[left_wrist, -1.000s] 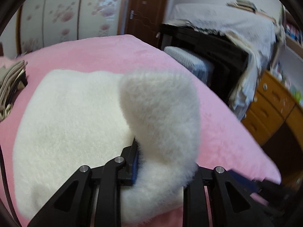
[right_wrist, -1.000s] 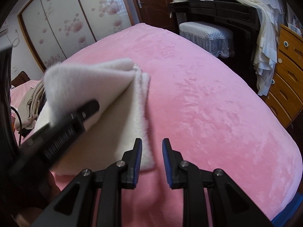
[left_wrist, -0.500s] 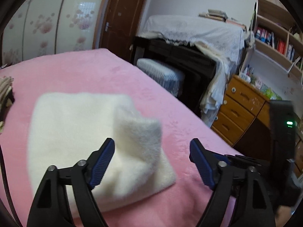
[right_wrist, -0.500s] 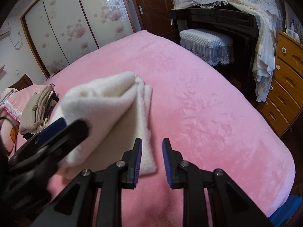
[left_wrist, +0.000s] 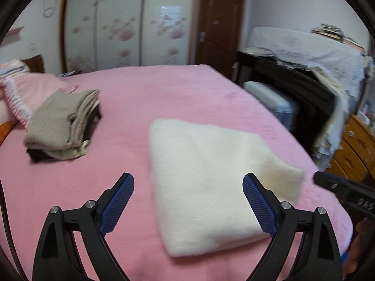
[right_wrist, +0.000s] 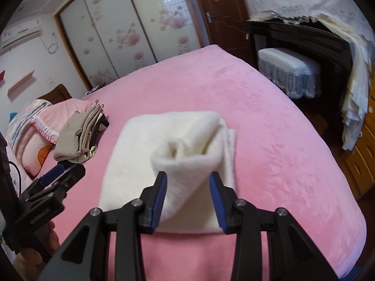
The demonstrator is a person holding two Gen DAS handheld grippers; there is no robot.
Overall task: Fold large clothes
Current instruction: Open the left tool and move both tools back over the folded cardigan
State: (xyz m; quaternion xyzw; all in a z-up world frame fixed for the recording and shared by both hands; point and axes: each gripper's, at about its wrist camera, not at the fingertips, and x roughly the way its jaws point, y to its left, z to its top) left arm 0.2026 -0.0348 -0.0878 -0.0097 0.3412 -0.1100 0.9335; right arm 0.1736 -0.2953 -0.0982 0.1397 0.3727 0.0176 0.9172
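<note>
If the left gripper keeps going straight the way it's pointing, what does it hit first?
Probably the folded cream fleece garment on the pink bed; the open left gripper points straight at it, though depth is unclear.

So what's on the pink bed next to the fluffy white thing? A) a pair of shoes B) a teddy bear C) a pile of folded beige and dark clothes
C: a stack of folded clothes lies on the pink bed, apart from the white fleece garment.
</note>
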